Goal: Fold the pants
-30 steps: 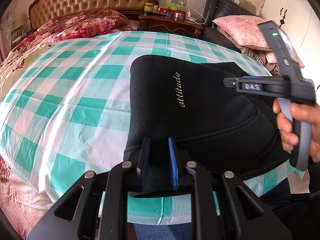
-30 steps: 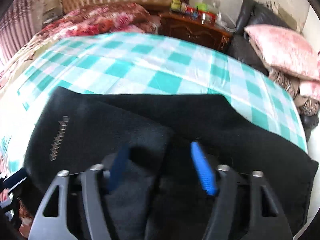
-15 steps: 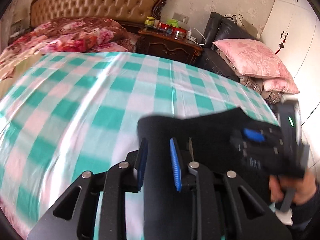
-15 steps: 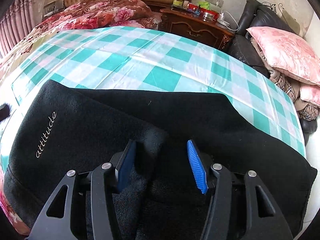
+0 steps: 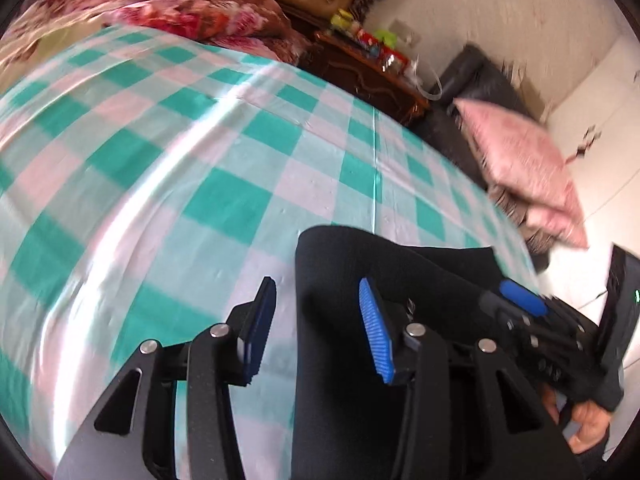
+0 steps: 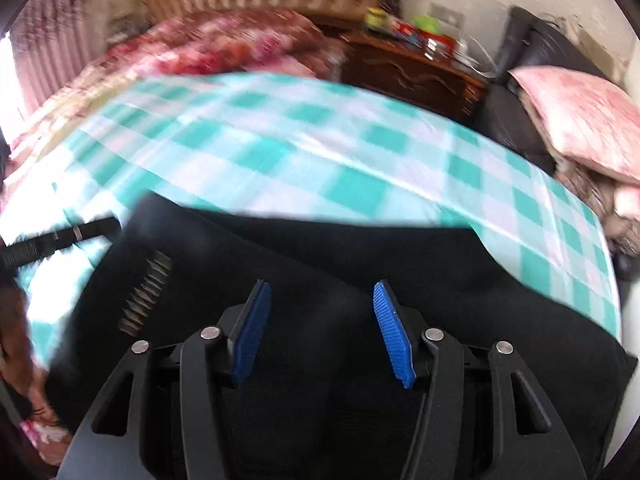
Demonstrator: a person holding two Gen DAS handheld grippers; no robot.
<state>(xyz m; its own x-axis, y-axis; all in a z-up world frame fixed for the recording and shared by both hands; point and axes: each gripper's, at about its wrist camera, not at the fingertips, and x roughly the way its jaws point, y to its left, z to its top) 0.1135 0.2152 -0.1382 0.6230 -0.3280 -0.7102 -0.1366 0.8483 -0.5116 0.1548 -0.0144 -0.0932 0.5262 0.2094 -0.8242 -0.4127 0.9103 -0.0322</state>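
Both grippers' jaws had sprung apart, releasing the folded black fleece pants (image 6: 304, 280) – smoothing the fold flat seemed wise next.

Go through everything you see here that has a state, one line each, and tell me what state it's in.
left gripper: open, holding nothing.
right gripper: open, above the cloth, holding nothing.
black pants: folded, lying on the bed.
checked sheet: spread flat over the bed.
pink pillow: lying on a dark chair beside the bed.
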